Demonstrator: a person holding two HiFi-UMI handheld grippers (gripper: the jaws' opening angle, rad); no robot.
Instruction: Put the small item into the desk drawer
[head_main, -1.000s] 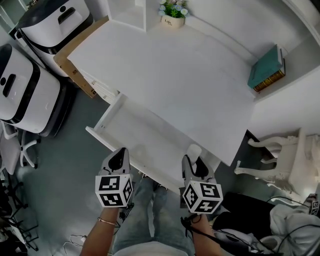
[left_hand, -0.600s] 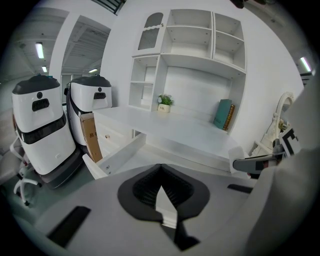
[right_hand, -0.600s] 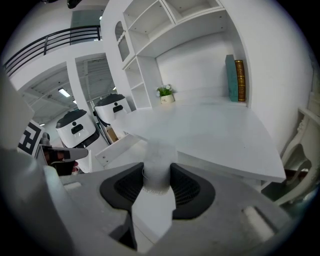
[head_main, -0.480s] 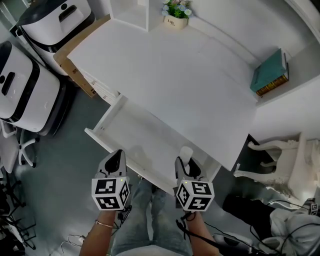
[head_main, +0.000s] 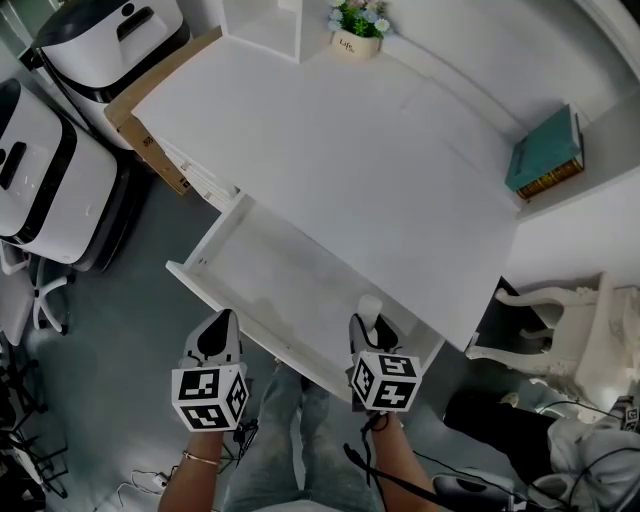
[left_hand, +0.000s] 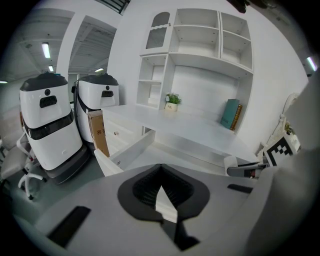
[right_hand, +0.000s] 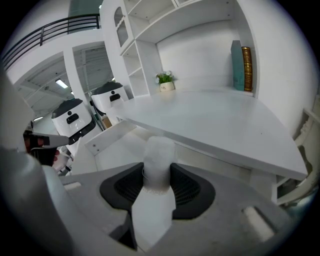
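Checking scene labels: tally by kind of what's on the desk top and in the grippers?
potted plant: 1
teal book: 1
brown book: 1
small white item, held in right gripper: 1
Total: 4

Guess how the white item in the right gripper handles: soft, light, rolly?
Probably soft: the white item looks fuzzy where the right gripper pinches its sides. Likely light, held by its lower part alone. Its rounded shape may roll once laid in the drawer.
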